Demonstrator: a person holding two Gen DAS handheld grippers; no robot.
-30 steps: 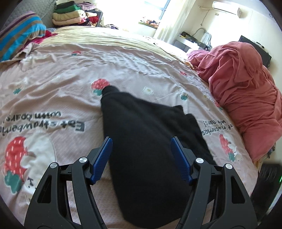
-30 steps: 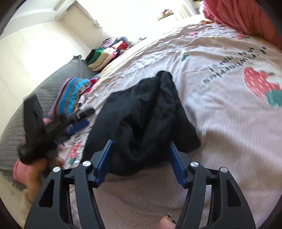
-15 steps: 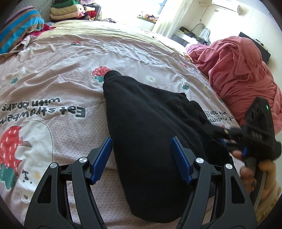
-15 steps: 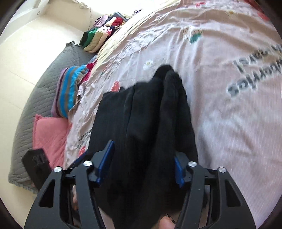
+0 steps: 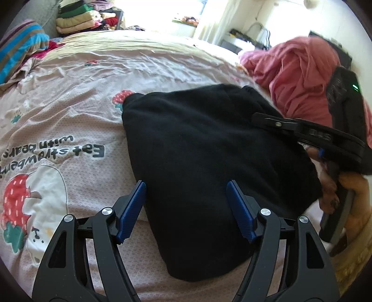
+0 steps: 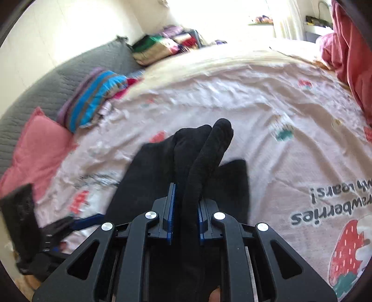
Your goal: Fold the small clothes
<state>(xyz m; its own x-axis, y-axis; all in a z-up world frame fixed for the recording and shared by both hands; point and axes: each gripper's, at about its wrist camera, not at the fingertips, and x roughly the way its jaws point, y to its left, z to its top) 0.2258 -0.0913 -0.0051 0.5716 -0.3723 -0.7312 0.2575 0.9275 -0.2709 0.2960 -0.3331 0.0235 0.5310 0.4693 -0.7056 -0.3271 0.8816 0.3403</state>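
A black garment (image 5: 204, 158) lies on the pink strawberry-print bedsheet (image 5: 69, 97). My left gripper (image 5: 186, 209) is open, its blue pads either side of the garment's near part, holding nothing. My right gripper (image 6: 184, 216) is shut on a thick fold of the black garment (image 6: 204, 153) and lifts that fold off the sheet. In the left wrist view the right gripper (image 5: 302, 130) comes in from the right over the garment's right edge. In the right wrist view the left gripper (image 6: 76, 223) shows at the lower left.
A red-pink heap of cloth (image 5: 300, 76) lies at the right of the bed. A striped blue pillow (image 6: 93, 97) and a pink pillow (image 6: 39, 148) lie by the grey headboard (image 6: 58, 76). Folded clothes (image 5: 79, 18) are stacked at the far end.
My right gripper has closed on a fold of the black garment and raised it. The left gripper stays open over the garment's near part.
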